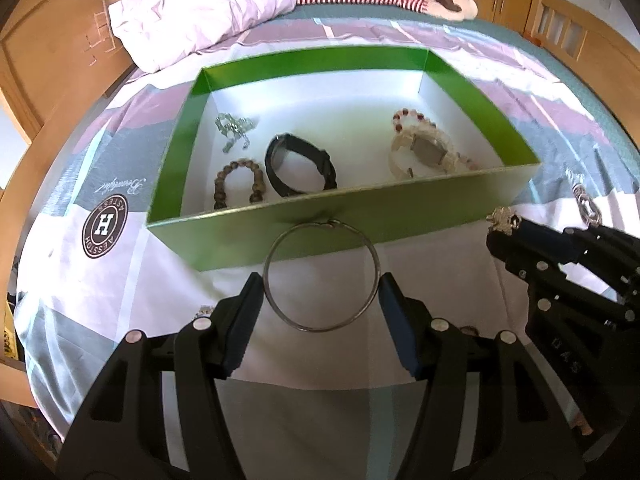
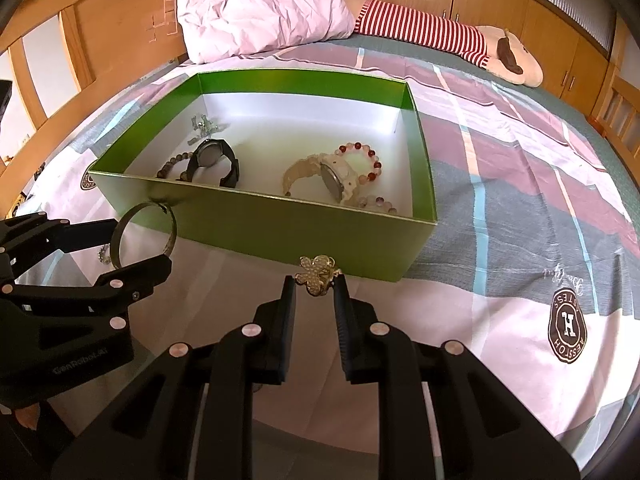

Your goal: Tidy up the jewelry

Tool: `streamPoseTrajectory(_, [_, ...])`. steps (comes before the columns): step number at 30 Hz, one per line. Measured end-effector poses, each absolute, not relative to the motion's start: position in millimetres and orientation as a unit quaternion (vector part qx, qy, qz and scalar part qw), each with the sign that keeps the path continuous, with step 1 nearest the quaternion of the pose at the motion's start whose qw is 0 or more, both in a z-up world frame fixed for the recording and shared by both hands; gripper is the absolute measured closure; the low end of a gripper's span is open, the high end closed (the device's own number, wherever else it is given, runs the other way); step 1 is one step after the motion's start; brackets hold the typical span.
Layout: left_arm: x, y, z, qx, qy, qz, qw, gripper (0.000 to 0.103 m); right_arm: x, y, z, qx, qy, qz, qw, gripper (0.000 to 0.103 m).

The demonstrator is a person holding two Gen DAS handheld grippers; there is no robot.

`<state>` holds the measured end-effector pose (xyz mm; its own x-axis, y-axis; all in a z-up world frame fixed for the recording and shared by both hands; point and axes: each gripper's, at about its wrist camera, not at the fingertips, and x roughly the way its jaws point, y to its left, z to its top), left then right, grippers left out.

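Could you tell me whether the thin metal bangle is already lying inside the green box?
No, the metal bangle is clamped between the left gripper's fingertips, outside the green box, in front of its near wall.

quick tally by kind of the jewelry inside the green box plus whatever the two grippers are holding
Watches: 2, black and cream
Bead bracelets: 3, brown, red-and-white, pale pink
Silver chain piece: 1
Metal bangle: 1, left gripper
Gold butterfly piece: 1, right gripper
Total: 8
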<state>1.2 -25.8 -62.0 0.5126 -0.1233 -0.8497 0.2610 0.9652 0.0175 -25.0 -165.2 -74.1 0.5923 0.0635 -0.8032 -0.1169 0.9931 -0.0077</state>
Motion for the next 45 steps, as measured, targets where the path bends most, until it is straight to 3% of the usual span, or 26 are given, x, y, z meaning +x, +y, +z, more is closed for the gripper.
streamPoseTrajectory(6, [15.5,-8.8,3.3,0.05,0.395,-0.116,0.91,0.043,-15.1,-192.9,-23.3,0.033,0.404,0.06,0.912,0.084])
streamPoseTrajectory(9, [48.3,0.5,12.7,0.027,0.4,-0.114,0.909,0.043,12.3,-205.3,-11.6,0.081,0.404,0.073,0.908,0.084])
streamPoseTrajectory(14, [110.1,9.9,-1.3,-0.026,0.426,-0.129,0.895,0.043,70.0,-203.8,-26.9,0.118,0.43,0.097,0.89,0.084])
streamPoseTrajectory(22, [164.0,-1.4,-47.9,-0.014,0.488,-0.115,0.865,0.041,135.6,-192.7,-70.8,0.111,0.484,0.079,0.865,0.083])
streamPoseTrajectory(23, [167.2,-0.2,-52.6,-0.018,0.494,-0.111,0.862,0.034,138.1,-189.3,-73.3,0.098,0.488,0.079,0.864,0.08])
streamPoseTrajectory(24, [168.2,1.1,-54.6,-0.021,0.495,-0.11,0.861,0.031,138.3,-187.7,-73.8,0.094,0.489,0.08,0.864,0.068])
streamPoseTrajectory(28, [161.9,7.4,-46.1,-0.022,0.491,-0.106,0.864,0.028,123.9,-184.1,-52.9,0.098,0.464,0.087,0.876,0.05])
streamPoseTrajectory(32, [138.6,17.8,-30.6,-0.042,0.499,-0.111,0.858,0.023,93.8,-180.3,-24.2,0.096,0.447,0.107,0.883,0.049])
streamPoseTrajectory(37, [86.9,29.4,-23.4,0.015,0.511,-0.081,0.856,0.018,34.5,-178.5,-15.5,0.083,0.459,0.139,0.873,0.049])
streamPoseTrajectory(45, [51.4,47.0,-79.0,0.032,0.587,-0.051,0.807,0.017,-28.3,-157.6,-90.7,-0.014,0.553,0.125,0.824,0.049])
